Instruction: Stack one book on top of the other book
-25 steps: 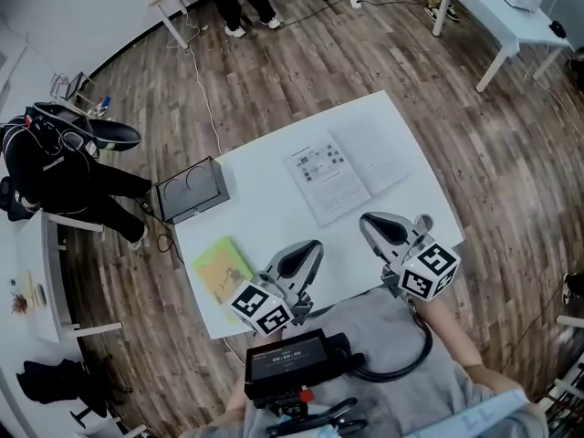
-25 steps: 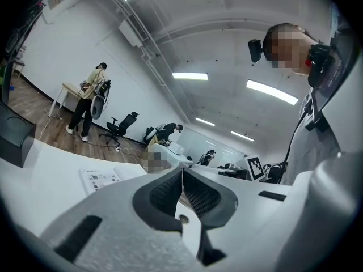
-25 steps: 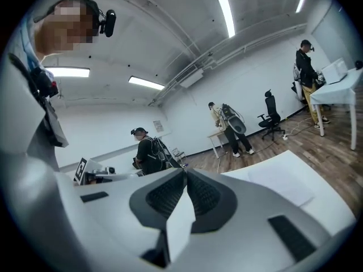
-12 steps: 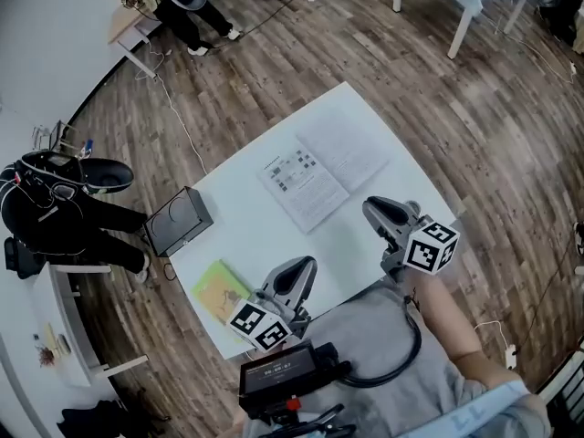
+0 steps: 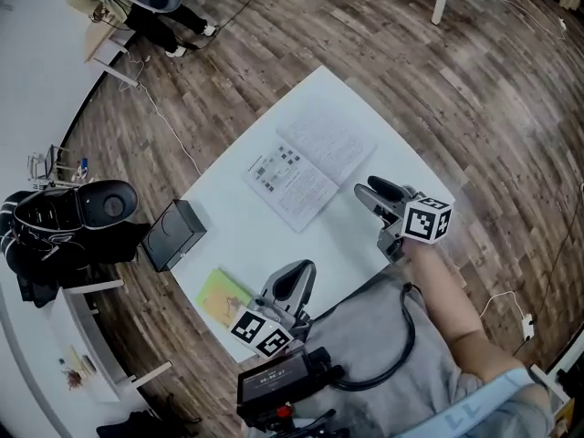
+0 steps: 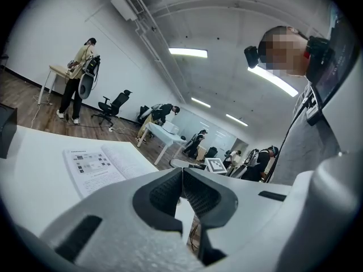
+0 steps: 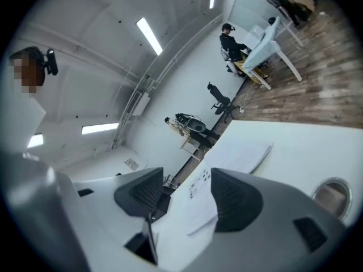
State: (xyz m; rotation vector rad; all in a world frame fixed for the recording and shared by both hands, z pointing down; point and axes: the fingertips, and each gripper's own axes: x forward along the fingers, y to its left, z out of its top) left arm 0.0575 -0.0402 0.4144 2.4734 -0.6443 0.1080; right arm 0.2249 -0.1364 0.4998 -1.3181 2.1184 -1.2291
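Observation:
An open white book (image 5: 306, 162) lies flat in the middle of the white table (image 5: 246, 217). A closed yellow-green book (image 5: 222, 297) sits at the table's near left corner. My left gripper (image 5: 297, 273) hovers over the near edge, just right of the yellow-green book, shut with nothing in it (image 6: 182, 171). My right gripper (image 5: 369, 192) is at the table's right side, pointing at the open book (image 7: 244, 154). Its jaws have just been opening and stand open (image 7: 187, 194) with nothing between them. The open book (image 6: 99, 166) lies ahead of the left gripper.
A black box (image 5: 173, 235) sits on the table's left edge. A round hole (image 7: 332, 194) is in the tabletop near the right gripper. Around the table are wooden floor, a cable (image 5: 169, 130), an office chair (image 5: 91, 208), other tables and people further off.
My right gripper has moved in toward the open book, rolled, and its jaws have opened. The left gripper has shifted a little and stays shut. The head view has swung, so the table sits differently in frame.

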